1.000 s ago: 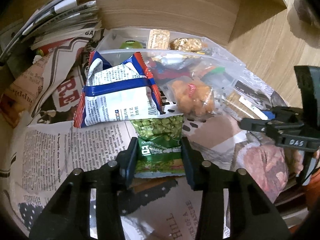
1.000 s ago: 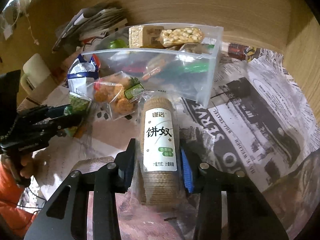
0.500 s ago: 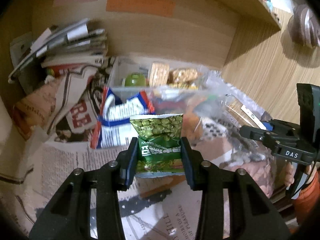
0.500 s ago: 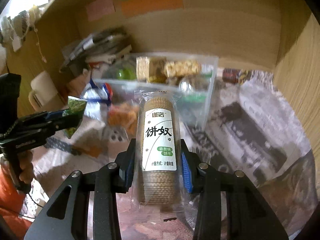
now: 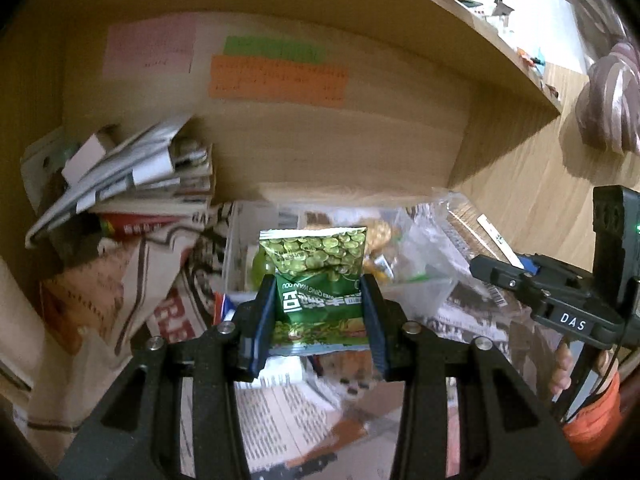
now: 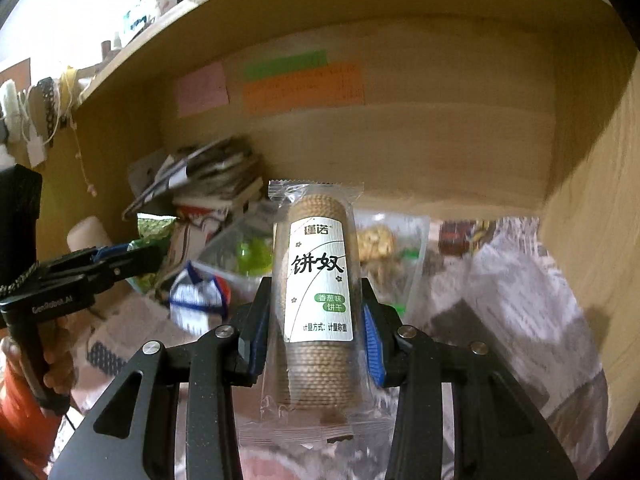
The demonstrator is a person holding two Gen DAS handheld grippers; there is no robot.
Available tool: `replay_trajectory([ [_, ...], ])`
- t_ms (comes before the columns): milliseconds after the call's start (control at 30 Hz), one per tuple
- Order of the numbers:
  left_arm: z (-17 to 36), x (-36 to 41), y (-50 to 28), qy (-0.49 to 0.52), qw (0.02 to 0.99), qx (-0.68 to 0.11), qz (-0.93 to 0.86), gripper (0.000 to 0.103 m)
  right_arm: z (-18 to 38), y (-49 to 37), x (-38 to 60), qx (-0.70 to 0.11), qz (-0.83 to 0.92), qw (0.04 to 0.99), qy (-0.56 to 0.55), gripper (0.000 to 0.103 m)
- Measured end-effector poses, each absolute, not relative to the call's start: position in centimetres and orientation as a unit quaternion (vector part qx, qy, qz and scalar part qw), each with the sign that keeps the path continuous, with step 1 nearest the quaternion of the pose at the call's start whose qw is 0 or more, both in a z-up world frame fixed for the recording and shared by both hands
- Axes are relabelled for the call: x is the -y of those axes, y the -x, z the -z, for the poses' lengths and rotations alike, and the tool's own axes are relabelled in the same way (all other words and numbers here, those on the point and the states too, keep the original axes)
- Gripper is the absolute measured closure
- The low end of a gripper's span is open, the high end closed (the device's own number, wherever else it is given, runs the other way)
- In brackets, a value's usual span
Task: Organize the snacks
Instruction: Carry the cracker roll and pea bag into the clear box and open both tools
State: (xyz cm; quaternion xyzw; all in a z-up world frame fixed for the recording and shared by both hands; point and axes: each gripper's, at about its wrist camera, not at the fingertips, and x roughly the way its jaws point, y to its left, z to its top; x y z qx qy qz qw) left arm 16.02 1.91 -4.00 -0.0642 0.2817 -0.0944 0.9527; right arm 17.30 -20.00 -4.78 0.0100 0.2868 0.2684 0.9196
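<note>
Nearest in the left wrist view, the left gripper has its blue-padded fingers closed on the lower half of a green foil packet of peas, held upright above the newspaper-covered surface. In the right wrist view, the right gripper clamps a clear-wrapped roll of round tan biscuits with a white label, standing on end between the fingers and raised off the paper.

Just beyond both grippers lies a clear plastic zip bag of mixed snacks. The held packet covers its middle in the left view, and the biscuit roll hides much of it in the right view, so its contents are hard to make out: something lime green and some golden puffed pieces show through. Beside it a blue-and-white snack pouch is motion-blurred.

To the left a stack of folded newspapers and magazines leans against the wooden back panel. On that panel hang pink, green and orange paper notes, their writing unreadable. A wooden shelf runs overhead.
</note>
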Motion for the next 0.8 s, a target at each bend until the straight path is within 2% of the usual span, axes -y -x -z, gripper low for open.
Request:
replay_trajectory([
  [400,4.3,-2.5,-21.4,0.068,0.948,-0.299,0.08,0.062,4.5,-21.7,16.8,-0.284,-0.28,0.917,-0.017,0.067],
  [800,7.2,-2.3,-26.9,0.077,0.929,-0.351,0.088,0.062,7.2,-26.9,14.2,-0.34,-0.268,0.901,-0.02,0.067],
])
